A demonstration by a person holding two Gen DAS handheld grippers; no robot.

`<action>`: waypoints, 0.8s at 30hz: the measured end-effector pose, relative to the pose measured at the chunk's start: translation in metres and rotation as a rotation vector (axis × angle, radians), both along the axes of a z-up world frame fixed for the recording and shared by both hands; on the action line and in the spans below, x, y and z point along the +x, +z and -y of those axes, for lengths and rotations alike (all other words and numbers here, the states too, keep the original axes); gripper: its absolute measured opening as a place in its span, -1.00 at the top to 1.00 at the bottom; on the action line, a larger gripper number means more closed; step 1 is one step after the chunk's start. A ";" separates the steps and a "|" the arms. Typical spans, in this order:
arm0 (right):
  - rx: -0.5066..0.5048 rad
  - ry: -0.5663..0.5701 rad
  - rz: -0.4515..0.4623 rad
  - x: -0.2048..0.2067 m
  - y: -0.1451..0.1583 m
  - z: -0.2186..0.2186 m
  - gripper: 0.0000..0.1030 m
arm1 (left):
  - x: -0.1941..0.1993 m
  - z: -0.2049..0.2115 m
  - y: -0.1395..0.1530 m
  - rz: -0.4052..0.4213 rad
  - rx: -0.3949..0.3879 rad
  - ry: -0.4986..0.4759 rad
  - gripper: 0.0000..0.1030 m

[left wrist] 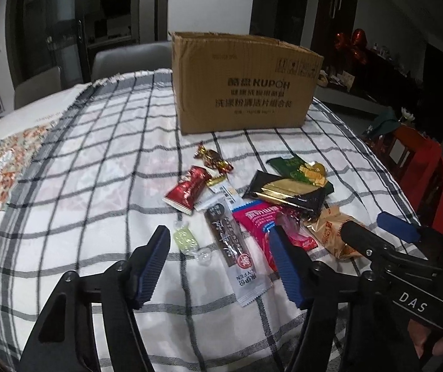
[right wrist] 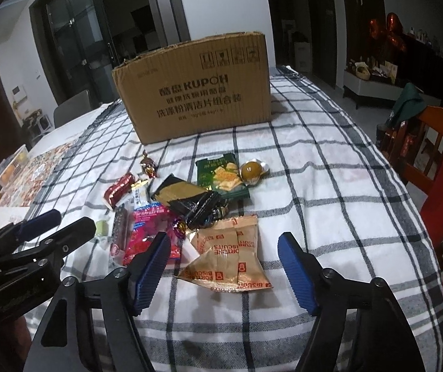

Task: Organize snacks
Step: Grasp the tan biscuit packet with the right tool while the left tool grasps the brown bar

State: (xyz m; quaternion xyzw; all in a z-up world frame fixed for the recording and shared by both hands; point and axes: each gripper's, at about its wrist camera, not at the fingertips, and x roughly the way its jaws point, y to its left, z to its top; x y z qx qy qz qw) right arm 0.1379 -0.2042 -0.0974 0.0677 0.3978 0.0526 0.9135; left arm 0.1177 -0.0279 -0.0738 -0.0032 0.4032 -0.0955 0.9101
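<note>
Snacks lie heaped mid-frame before the cardboard box (left wrist: 246, 83). The left gripper (left wrist: 221, 248) gapes over a brown stick packet (left wrist: 230, 238), gripping nothing. The right gripper (right wrist: 224, 257) gapes around the biscuit bag (right wrist: 227, 254), untouched.

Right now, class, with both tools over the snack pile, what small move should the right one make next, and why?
Probably lower the right tool a little further onto the biscuit pack. Its jaws stand open with that pack lying between them on the cloth, not yet pinched. The open box behind the pile looks like the place to drop it.
</note>
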 end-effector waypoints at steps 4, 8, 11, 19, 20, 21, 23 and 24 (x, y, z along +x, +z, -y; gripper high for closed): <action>-0.001 -0.002 -0.013 0.005 -0.006 0.000 -0.33 | 0.011 0.002 -0.010 -0.037 -0.019 -0.006 -0.10; 0.010 -0.002 -0.033 0.011 -0.012 0.000 -0.27 | 0.023 0.006 -0.021 -0.076 -0.020 -0.001 0.07; 0.021 0.001 -0.047 0.014 -0.016 0.000 -0.20 | 0.030 0.010 -0.029 -0.102 -0.017 -0.001 0.11; 0.015 0.009 -0.068 0.020 -0.023 -0.004 -0.05 | 0.041 0.013 -0.039 -0.131 0.006 0.013 0.26; 0.002 0.012 -0.065 0.020 -0.023 -0.006 -0.02 | 0.043 0.014 -0.043 -0.150 0.008 0.012 0.31; -0.008 0.016 -0.060 0.020 -0.023 -0.007 -0.01 | 0.043 0.014 -0.045 -0.152 0.005 0.010 0.35; -0.020 0.020 -0.053 0.019 -0.022 -0.009 0.04 | 0.042 0.015 -0.044 -0.138 0.018 0.007 0.41; -0.026 0.022 -0.049 0.019 -0.021 -0.009 0.04 | 0.041 0.015 -0.044 -0.136 0.018 0.006 0.42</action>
